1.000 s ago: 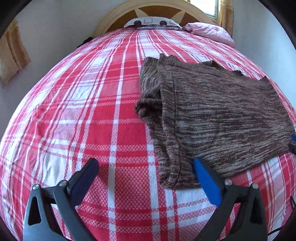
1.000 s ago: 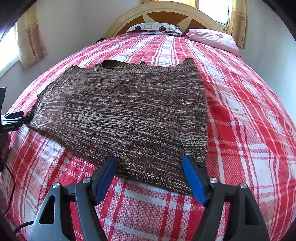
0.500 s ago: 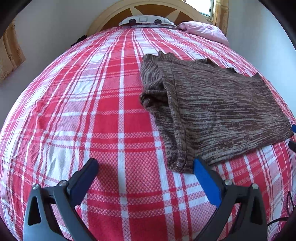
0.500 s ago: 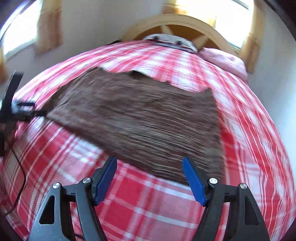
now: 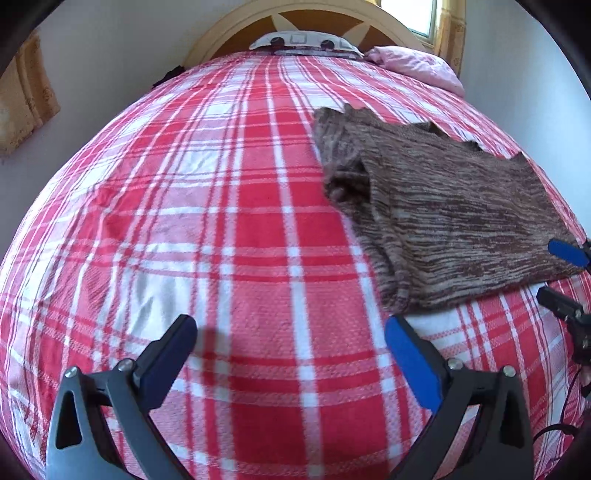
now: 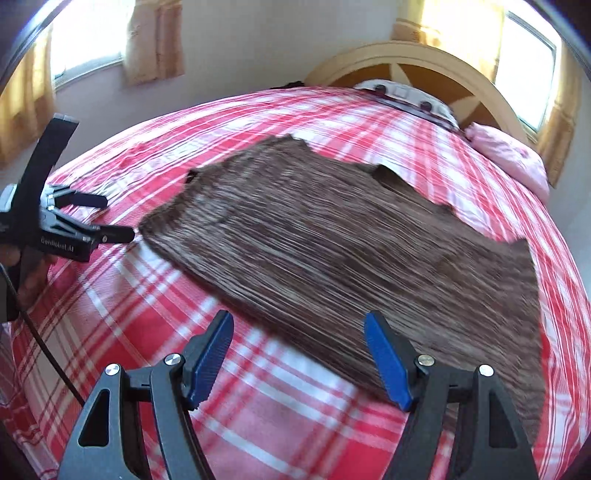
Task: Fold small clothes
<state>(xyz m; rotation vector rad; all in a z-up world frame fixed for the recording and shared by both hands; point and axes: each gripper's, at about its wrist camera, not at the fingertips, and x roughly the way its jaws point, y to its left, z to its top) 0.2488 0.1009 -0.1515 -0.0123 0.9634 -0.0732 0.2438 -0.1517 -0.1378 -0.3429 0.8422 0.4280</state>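
On the bed (image 5: 221,229), red-and-white plaid cover, a brown marled knit garment (image 5: 443,221) lies flat, partly folded; its left edge is doubled over into a thick bunched roll. Left wrist view: garment sits at 2 o'clock, running from centre-right to the right rim. Left gripper (image 5: 291,343) hovers over bare plaid at 6 o'clock, jaws spread wide, nothing between them; the right blue pad is just beside the garment's near corner, not touching as far as can be seen. At 3 o'clock in the same view the right gripper's blue pad pokes in at the garment's near edge.

Right wrist view: blurred. Garment fills the middle, from 10 o'clock across to 4 o'clock. Right gripper (image 6: 299,354) at 6 o'clock, jaws wide apart and empty; the garment's near hem crosses the gap between the pads, cannot tell if they touch the cloth. Left gripper shows at 9 o'clock, jaws apart, tips just beside the garment's rolled edge, a hand (image 6: 26,266) under it.

Headboard (image 5: 314,22) at 12 o'clock, patterned pillow (image 5: 303,38) against it, pink pillow (image 5: 413,66) at 1 o'clock. Curtains (image 6: 155,40) at the windows.
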